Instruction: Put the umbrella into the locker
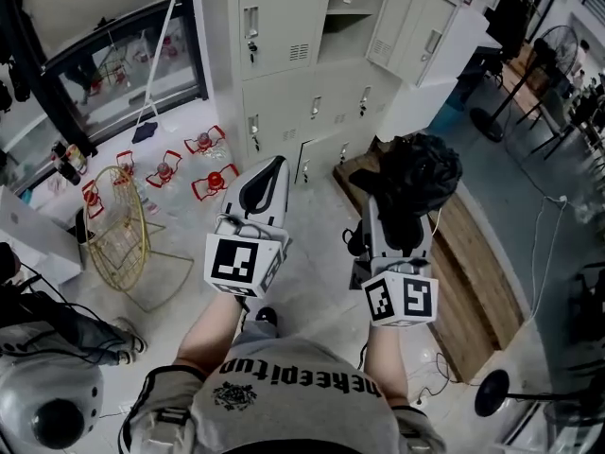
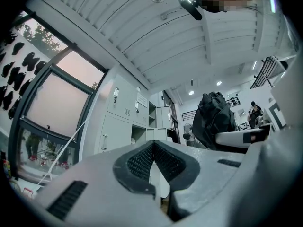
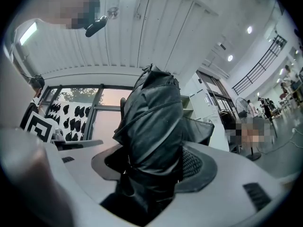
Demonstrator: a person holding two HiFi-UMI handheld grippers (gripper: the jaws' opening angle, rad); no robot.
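A folded black umbrella [image 1: 416,183] stands up out of my right gripper [image 1: 397,218], whose jaws are shut on its lower part. In the right gripper view the umbrella [image 3: 154,126] fills the middle, pinched between the dark pads [image 3: 194,167]. My left gripper [image 1: 263,185] is held beside it at the left, shut with nothing in it; its pads [image 2: 142,162] meet at the tips. The grey lockers [image 1: 284,74] stand ahead. One upper compartment [image 1: 350,12] is open, its door [image 1: 416,31] swung to the right.
A gold wire basket [image 1: 118,239] and red holders [image 1: 203,183] lie on the floor at the left. A wooden bench [image 1: 473,263] runs along the right, with a fan [image 1: 558,55] beyond. A black stand base [image 1: 492,392] and cables lie near my feet.
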